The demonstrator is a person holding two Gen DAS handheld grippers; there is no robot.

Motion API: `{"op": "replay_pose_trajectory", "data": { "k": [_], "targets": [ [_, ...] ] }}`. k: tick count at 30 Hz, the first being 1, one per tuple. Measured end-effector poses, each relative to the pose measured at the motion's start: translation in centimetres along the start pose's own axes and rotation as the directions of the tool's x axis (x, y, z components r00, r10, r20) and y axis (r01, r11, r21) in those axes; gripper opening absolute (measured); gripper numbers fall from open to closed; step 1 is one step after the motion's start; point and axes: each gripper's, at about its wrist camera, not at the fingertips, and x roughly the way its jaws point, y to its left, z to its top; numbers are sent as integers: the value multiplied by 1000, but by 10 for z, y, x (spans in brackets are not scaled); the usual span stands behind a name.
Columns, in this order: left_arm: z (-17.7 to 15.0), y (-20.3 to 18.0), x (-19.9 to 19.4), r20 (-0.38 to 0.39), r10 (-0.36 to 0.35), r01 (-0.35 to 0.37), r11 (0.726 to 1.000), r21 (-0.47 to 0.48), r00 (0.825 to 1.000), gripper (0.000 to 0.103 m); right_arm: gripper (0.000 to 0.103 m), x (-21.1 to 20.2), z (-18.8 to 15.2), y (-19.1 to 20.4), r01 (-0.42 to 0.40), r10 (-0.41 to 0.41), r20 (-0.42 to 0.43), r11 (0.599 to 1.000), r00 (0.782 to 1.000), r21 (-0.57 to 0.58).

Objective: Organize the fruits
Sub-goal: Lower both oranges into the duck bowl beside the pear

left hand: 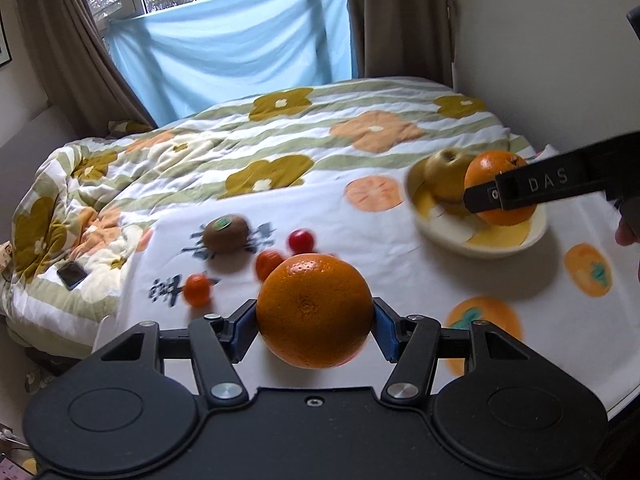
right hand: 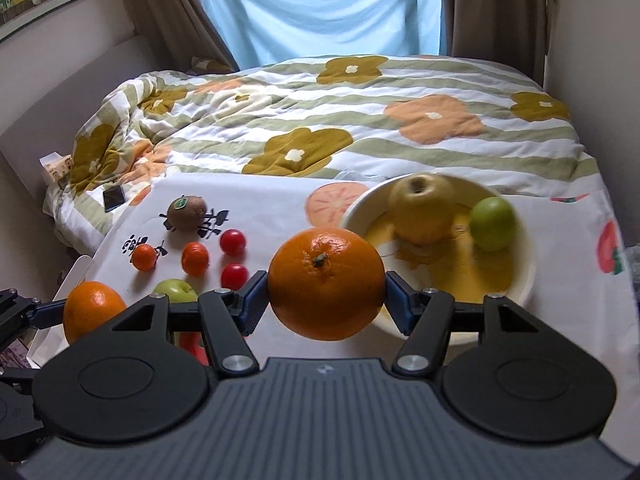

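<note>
Orange between hand-held gripper pads

Two large round glossy oranges hang above the bed – one with its navel showing, another stem-up. A cream round bowl holds a yellow-green apple and a small green fruit. A brown kiwi, small tangerines and red cherry tomatoes lie on the white cloth.

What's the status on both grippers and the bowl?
Left gripper shut on one orange. Right gripper shut on another orange. Bowl holds pear, green fruit. Path clear.
</note>
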Motion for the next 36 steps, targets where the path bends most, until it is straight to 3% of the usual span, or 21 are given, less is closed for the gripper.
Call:
{"op": "replay_pose_trajectory", "data": {
  "k": [8, 15, 27, 36],
  "targets": [
    [28, -59, 4, 29, -8, 8, 1000, 0, 1000, 63, 76, -25, 4, -65, 17, -17, 15, 1000, 1000, -2],
    [51, -100, 31, 40, -54, 53, 998, 29, 998, 63, 76, -25, 8, -114, 59, -59, 24, 998, 998, 1],
    [74, -138, 103, -41, -161, 165, 978, 127, 986, 63, 76, 5, 13, -161, 133, -133, -7, 986, 991, 104],
    [76, -159, 141, -121, -193, 214, 957, 197, 974, 63, 76, 16, 8, -174, 162, -159, -29, 974, 987, 157]
  ]
}}
